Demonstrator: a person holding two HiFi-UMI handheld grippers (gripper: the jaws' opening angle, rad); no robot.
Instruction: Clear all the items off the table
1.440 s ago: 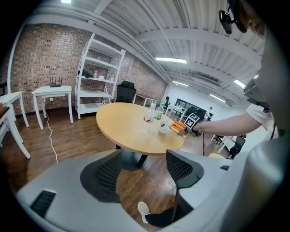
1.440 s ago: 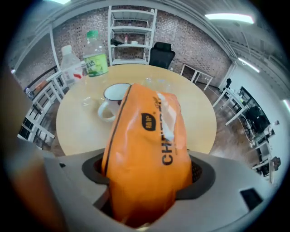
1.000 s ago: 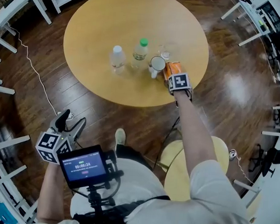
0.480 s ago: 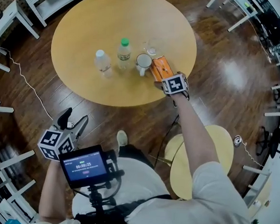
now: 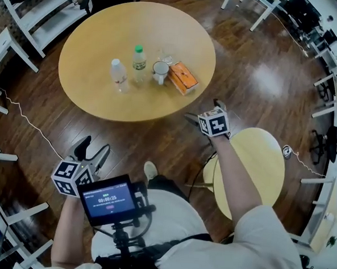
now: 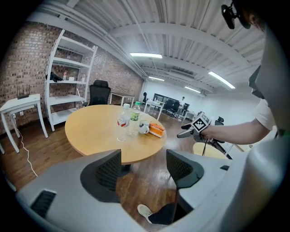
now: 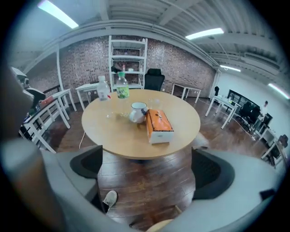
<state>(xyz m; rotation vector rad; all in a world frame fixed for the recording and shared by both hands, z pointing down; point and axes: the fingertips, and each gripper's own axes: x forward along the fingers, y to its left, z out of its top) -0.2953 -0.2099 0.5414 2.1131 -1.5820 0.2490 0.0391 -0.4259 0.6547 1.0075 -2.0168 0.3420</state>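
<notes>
Currently between grasps, with nothing cleared yet as far as I can judge. All five items sit on the tabletop (image 5: pixel 97 95): white-cap bottle (image 5: pixel 118 75), green-cap bottle (image 5: pixel 139 63), glass (image 5: pixel 165 56), mug (image 5: pixel 160 72) and orange box (image 5: pixel 183 78). They're clustered near the middle, box just beside the mug.

Right hand-held gripper (image 5: pixel 205 109) is off the tabletop edge, over the floor between tabletop and yellow stool (image 5: pixel 263 165). Its jaws have just been opening and stand wide apart, nothing between them. Left hand-held gripper (image 5: pixel 92 151) hangs low by the person's side, well apart from the tabletop, jaws released and empty too.

Next move, my call: right reaches in for the box. It's the nearest item on that side and sits dead ahead in the right gripper view. Needs jaws across the box's narrow width, then a firm close. Mug and glass sit close by, so there's a risk of knocking them. Drop-off spot isn't evident.
</notes>
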